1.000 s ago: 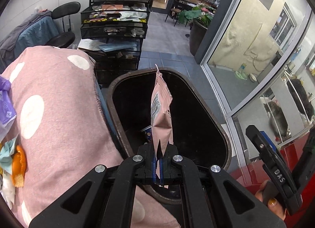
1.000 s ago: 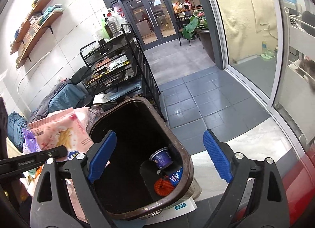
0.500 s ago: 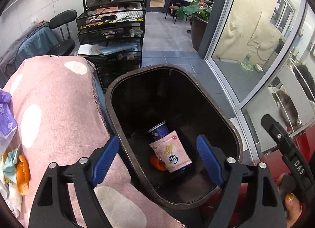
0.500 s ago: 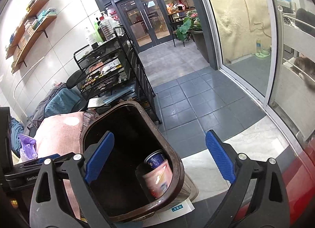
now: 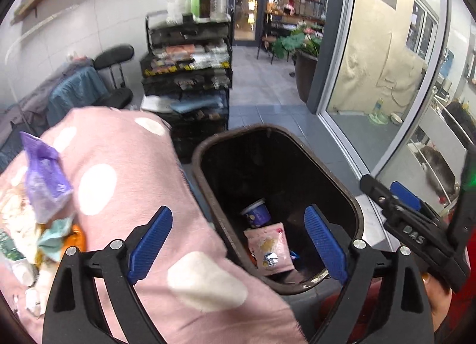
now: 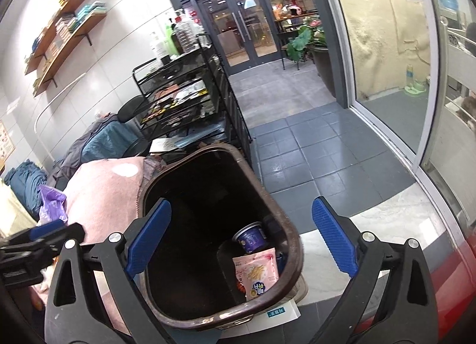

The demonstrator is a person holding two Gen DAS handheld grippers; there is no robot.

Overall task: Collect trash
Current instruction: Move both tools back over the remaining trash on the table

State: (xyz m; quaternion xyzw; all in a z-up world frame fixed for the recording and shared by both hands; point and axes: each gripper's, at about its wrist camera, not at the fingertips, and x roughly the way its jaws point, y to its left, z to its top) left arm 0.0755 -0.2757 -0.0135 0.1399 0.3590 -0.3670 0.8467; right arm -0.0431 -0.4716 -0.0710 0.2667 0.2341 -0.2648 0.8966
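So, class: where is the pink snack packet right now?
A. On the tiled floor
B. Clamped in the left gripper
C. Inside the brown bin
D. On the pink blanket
C: the pink snack packet lies at the bottom of the brown bin, beside a purple cup.

Black wire rack [image 6: 190,100] w/ bottles, potted plant [image 6: 309,43], glass doors [image 6: 241,31], maybe books on 2 shelves [image 6: 65,34]

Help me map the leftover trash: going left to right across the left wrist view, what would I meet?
Purple bag → orange peel → pink spotted blanket → purple cup in the brown bin → right gripper.
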